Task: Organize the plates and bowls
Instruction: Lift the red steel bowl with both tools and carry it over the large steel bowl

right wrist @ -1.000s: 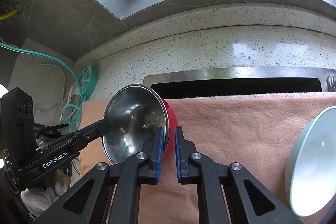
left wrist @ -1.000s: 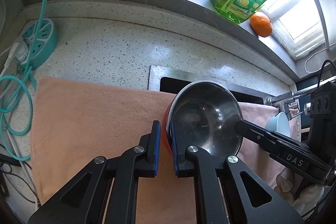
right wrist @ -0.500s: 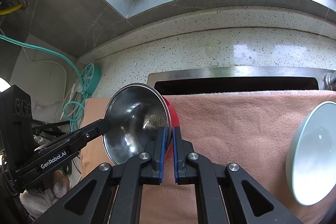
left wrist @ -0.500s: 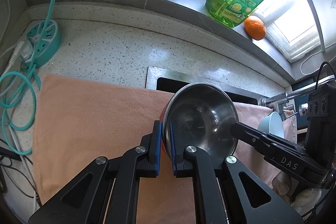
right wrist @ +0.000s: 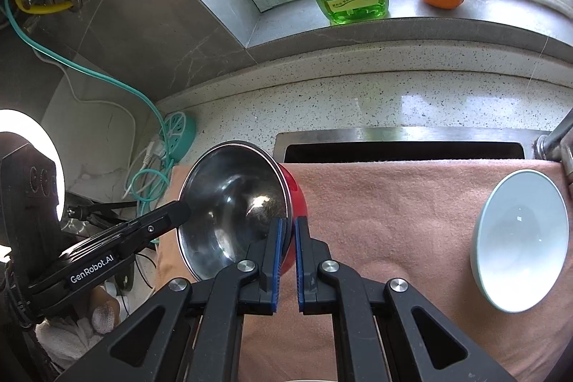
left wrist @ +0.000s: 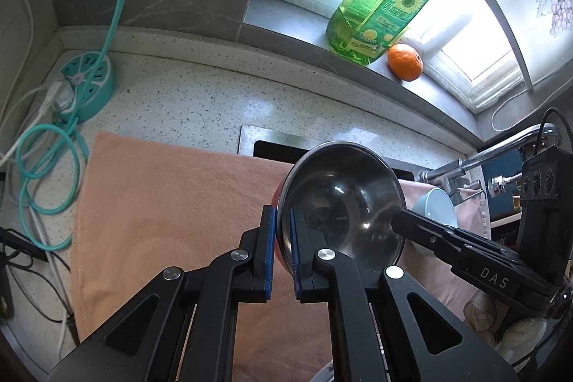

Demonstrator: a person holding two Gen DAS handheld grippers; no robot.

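Taking the towel (left wrist: 172, 203) as landmark: off its left edge a socket hub (left wrist: 87, 88) sat on the counter. Over its left half a steel bowl (right wrist: 232, 203) was carried tilted, apparently clear of the cloth. The left gripper (left wrist: 283, 253) was clamped on its left rim, the right gripper (right wrist: 286, 256) on its right rim. On the towel's right half a pale bowl (right wrist: 519, 238) rested alone. Judgement: sorting was under way; the steel bowl was not yet set down, no stack was visible.

Two close downward views, shared bowl (left wrist: 340, 203)
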